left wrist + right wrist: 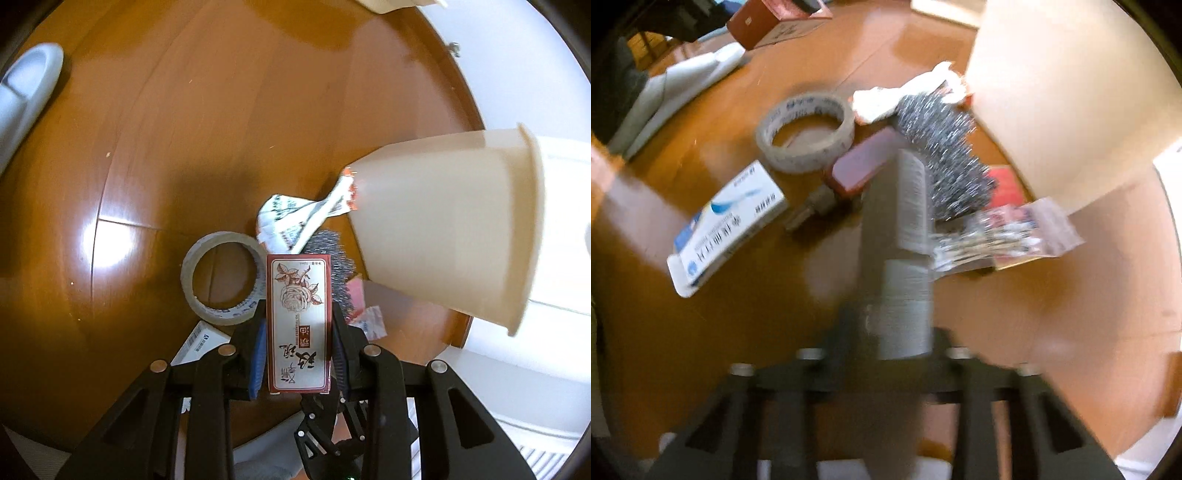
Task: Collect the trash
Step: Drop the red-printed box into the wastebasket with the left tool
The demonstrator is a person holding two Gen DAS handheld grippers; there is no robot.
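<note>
My left gripper is shut on a red and white rose box, held above the wooden table. The same box shows at the top left of the right wrist view. A cream plastic bin is tilted at the right, also in the right wrist view. My right gripper is shut on a grey folded paper strip; the view is blurred. On the table lie crumpled wrappers, a steel scourer, a clear packet and a dark red block.
A tape roll lies left of the trash. A white and blue box lies nearer left, its corner in the left wrist view. A white object lies at the far left. The table edge runs under the bin.
</note>
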